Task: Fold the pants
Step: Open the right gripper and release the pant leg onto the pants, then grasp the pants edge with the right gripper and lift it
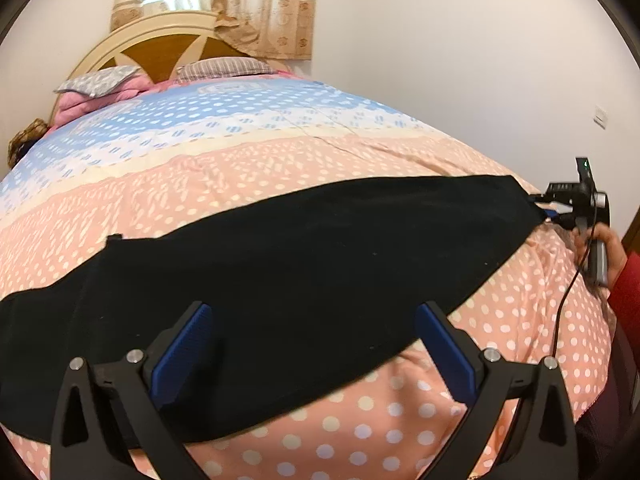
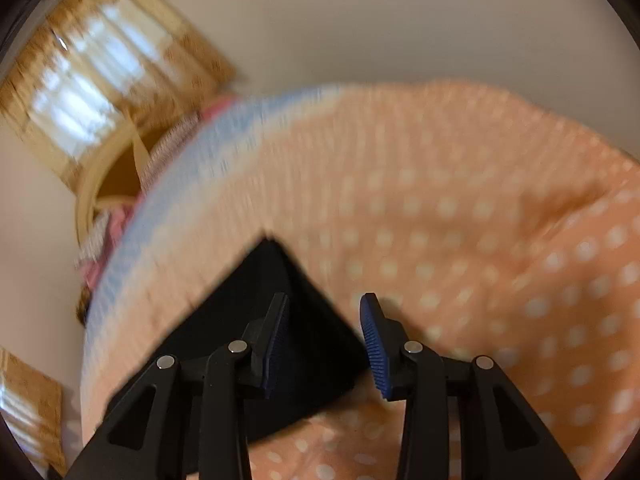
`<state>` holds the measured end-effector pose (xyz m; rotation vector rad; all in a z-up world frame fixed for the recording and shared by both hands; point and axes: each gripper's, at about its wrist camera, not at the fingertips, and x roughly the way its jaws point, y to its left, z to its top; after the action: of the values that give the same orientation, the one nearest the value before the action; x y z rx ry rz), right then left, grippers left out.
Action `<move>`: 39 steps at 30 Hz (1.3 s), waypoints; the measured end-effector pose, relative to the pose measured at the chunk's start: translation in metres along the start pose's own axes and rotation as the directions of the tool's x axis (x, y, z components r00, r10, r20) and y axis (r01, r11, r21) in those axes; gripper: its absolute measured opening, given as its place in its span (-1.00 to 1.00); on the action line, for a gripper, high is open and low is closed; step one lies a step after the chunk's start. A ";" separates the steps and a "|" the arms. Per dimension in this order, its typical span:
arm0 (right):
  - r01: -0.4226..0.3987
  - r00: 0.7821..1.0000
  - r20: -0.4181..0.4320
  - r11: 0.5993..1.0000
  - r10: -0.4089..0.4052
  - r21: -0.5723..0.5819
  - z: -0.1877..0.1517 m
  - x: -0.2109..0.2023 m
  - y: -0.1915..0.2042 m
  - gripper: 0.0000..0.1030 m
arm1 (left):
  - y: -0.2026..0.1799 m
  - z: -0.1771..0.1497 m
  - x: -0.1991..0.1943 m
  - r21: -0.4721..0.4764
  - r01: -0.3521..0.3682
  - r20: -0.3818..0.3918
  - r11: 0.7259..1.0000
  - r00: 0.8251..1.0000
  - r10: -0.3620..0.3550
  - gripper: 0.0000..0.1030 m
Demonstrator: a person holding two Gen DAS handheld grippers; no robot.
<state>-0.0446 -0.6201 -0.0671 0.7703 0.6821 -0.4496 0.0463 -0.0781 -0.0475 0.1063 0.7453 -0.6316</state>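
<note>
Black pants (image 1: 300,248) lie flat in a long band across the pink dotted bedspread (image 1: 248,184). My left gripper (image 1: 316,312) hovers over their near edge, jaws wide open and nothing pinched between the blue pads (image 1: 188,352). My right gripper (image 1: 550,208) sits at the pants' far right end, held by a hand (image 1: 610,246) in a red sleeve. In the blurred right wrist view, a corner of the pants (image 2: 288,272) lies under and between the fingers of the right gripper (image 2: 324,300). Its pads stand apart and do not press on the cloth.
The bedspread turns blue and white toward the headboard (image 1: 160,44), where pillows (image 1: 224,68) and pink bedding (image 1: 76,104) are piled. A curtained window (image 1: 216,4) is behind. A black cable (image 1: 568,300) hangs from the right gripper. The bed's edge drops off at the right.
</note>
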 end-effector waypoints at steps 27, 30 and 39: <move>0.090 0.991 0.131 0.672 0.011 -0.735 -0.146 -0.055 0.240 -0.72 | 0.069 -0.009 -0.015 -0.185 -0.059 0.032 0.981 0.997 0.067 1.00; 0.001 0.997 0.044 0.611 0.056 -0.792 -0.190 -0.034 0.272 -0.72 | 0.072 -0.010 -0.016 -0.190 -0.065 0.032 0.980 0.997 0.073 1.00; 0.073 0.993 0.101 0.365 0.059 -0.928 -0.303 0.002 0.302 -0.63 | 0.086 -0.014 -0.013 -0.216 -0.075 0.021 0.973 0.996 0.081 1.00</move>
<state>0.0179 -0.1974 -0.0822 -0.3901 0.6963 -0.0373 0.0799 0.0028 -0.0597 -0.0726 0.7725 -0.4732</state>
